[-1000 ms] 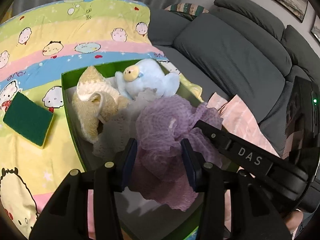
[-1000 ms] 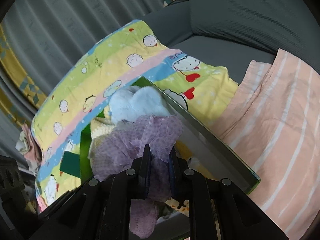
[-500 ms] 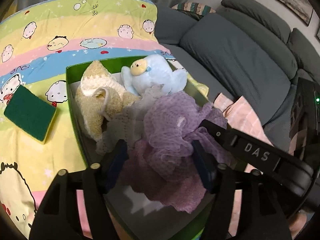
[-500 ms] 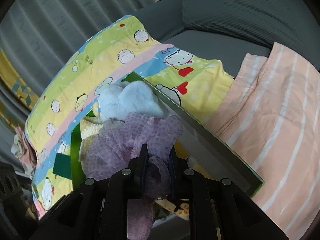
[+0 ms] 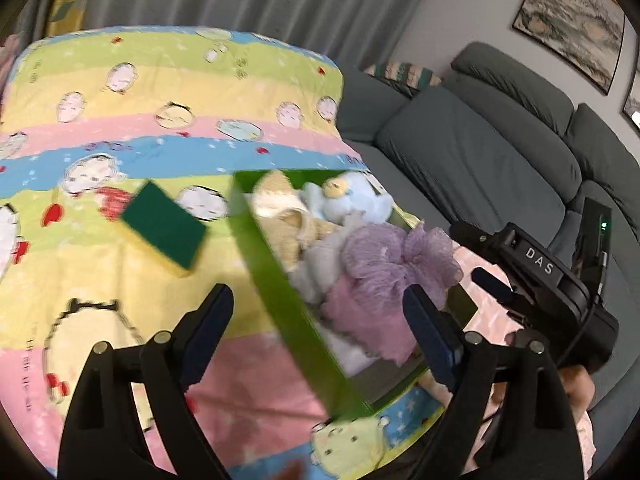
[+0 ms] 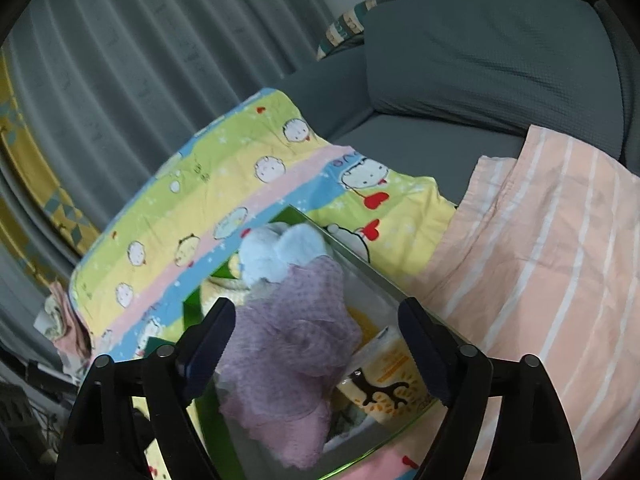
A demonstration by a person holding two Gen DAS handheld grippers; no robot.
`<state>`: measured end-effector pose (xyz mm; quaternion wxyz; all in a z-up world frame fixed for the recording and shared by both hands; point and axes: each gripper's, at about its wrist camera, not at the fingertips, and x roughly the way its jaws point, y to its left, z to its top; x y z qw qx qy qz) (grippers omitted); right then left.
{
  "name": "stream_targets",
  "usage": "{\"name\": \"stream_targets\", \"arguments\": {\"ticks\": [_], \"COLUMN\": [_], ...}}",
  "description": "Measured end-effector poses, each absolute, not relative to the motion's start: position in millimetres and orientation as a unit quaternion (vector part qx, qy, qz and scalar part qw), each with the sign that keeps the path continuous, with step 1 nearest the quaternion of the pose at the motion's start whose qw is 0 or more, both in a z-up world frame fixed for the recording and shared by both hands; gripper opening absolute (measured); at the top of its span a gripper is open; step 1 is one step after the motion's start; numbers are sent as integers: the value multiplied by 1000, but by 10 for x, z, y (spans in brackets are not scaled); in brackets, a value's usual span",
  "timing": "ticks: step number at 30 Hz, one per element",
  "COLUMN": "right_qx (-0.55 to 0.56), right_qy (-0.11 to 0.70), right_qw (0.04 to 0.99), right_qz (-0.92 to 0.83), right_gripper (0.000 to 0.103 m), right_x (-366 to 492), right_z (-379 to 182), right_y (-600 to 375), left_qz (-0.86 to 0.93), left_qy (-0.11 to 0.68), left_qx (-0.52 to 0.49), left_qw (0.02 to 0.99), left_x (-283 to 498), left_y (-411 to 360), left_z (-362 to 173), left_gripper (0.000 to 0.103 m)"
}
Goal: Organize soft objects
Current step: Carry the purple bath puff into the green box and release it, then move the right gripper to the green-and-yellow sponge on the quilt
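Observation:
A green box (image 5: 280,304) sits on a cartoon-print blanket (image 5: 120,120). It holds a purple mesh bath pouf (image 5: 384,264), a light blue plush toy (image 5: 348,200), a cream knitted cloth (image 5: 288,216) and a pale grey cloth (image 5: 324,264). A green-and-yellow sponge (image 5: 164,224) lies on the blanket left of the box. My left gripper (image 5: 320,328) is open and empty above the box's near wall. My right gripper (image 6: 316,336) is open and empty, just above the pouf (image 6: 292,336), and shows in the left wrist view (image 5: 492,284). The box rim (image 6: 384,280) and plush (image 6: 276,256) also show in the right wrist view.
A grey sofa (image 5: 480,152) runs along the right. A pink striped cloth (image 6: 540,248) lies on it beside the box. Grey curtains (image 6: 140,60) hang behind. A framed picture (image 5: 572,20) is on the wall.
Both grippers have opened and let go of the purple pouf, which now rests in the box. The left gripper has pulled back and swung left, so the sponge is nearer centre.

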<state>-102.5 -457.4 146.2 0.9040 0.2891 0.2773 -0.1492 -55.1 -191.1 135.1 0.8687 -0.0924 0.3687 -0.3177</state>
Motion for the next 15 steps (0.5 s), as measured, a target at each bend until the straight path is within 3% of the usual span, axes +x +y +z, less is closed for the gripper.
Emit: {"name": "stream_targets", "arguments": {"ticks": [15], "right_qx": [242], "right_qy": [266], "right_qw": [924], "right_qz": [-132], "right_gripper": [88], "right_x": [-902], "right_z": [1571], "right_y": [-4068], "left_qz": [-158], "left_qy": [394], "left_qx": [-144], "left_qw": [894], "left_x": [-408], "left_y": [-332], "left_z": [786], "left_gripper": [87]}}
